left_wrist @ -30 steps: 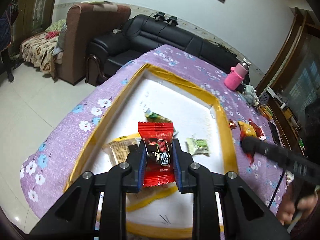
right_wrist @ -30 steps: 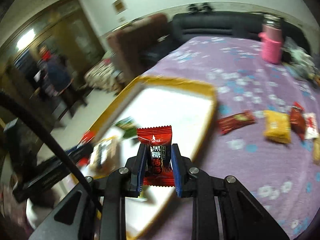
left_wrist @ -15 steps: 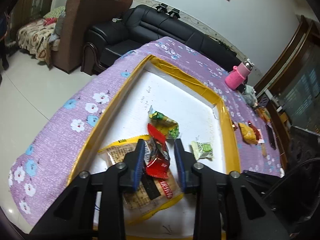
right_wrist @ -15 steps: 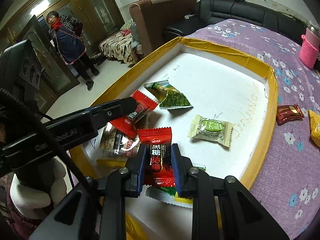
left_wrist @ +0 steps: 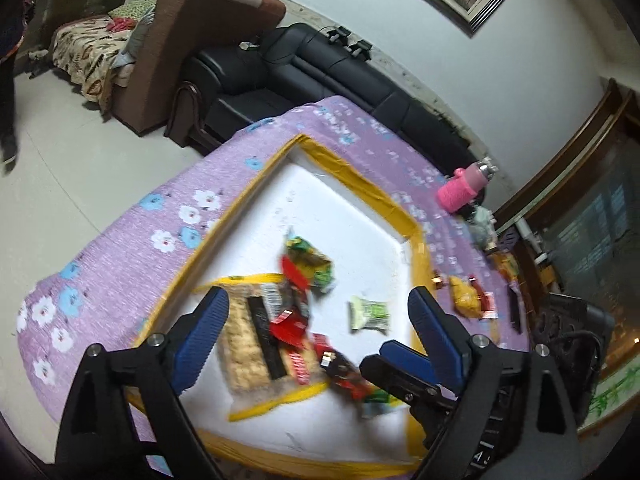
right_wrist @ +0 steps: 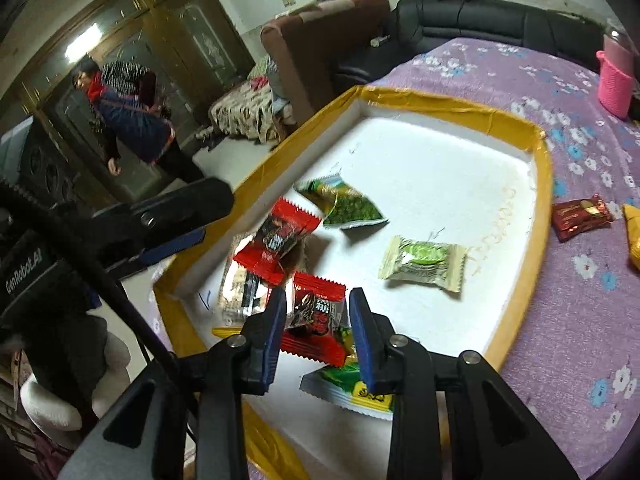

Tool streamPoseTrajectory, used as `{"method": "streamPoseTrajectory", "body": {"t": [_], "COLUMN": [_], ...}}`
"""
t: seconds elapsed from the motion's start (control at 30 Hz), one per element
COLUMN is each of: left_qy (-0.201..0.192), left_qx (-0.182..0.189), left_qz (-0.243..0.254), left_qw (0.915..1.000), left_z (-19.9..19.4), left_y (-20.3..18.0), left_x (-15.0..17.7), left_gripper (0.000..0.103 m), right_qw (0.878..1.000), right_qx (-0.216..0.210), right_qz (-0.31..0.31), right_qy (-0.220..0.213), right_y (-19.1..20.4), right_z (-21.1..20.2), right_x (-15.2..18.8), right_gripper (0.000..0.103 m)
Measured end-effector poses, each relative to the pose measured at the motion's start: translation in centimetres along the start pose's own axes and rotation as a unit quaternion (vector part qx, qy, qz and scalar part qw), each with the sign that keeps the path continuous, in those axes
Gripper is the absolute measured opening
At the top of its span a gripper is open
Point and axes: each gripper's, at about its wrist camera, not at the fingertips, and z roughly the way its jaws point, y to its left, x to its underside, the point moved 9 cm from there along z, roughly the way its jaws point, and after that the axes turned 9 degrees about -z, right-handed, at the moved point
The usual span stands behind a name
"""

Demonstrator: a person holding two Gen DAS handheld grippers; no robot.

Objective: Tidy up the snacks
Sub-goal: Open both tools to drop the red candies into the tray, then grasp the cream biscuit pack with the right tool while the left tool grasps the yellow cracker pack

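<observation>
Red (right_wrist: 316,320), green (right_wrist: 340,206) and pale (right_wrist: 424,258) snack packs lie in a white tray (right_wrist: 452,112) with yellow edges, mostly near its front corner.

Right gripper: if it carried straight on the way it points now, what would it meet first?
Probably the red candy packet lying between the opening jaws of the right gripper, on the white tray. Depth is unclear, so it may already be touching.

Dim indoor light, motion blur, fisheye-bent edges, dark corners
</observation>
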Motion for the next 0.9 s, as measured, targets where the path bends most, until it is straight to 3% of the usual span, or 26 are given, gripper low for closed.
{"method": "streamPoseTrajectory", "body": {"t": [0.13, 0.37, 0.67, 0.9], "left_qy": [0.023, 0.06, 0.086, 0.09], "left_qx": [0.037, 0.056, 0.034, 0.004], "left_qz": [0.002, 0.034, 0.125, 0.199], "left_qw": [0.9991, 0.996, 0.9877, 0.976], "left_z": [-0.3, 0.3, 1.9, 4.4], "left_y": [-2.1, -6.5, -12.3, -16.1], "left_x": [1.4, 4.4, 8.0, 10.4], "left_gripper": [0.091, 0.091, 0.091, 0.091], "right_qw": [1.0, 0.997, 0.988, 0.965], "right_qx": [0.001, 0.018, 0.068, 0.138], "right_qz": [0.011, 0.049, 0.118, 0.202], "right_qy": [-0.025, -0.05, -0.069, -0.092], "right_y": [-0.6, -3.8, -13.1, -23.0], "right_z": [-2.0, -5.2, -10.7, -16.5], "right_x": [-0.1, 1.3, 5.3, 9.7], "right_gripper": [0.036, 0.038, 0.044, 0.046]}}
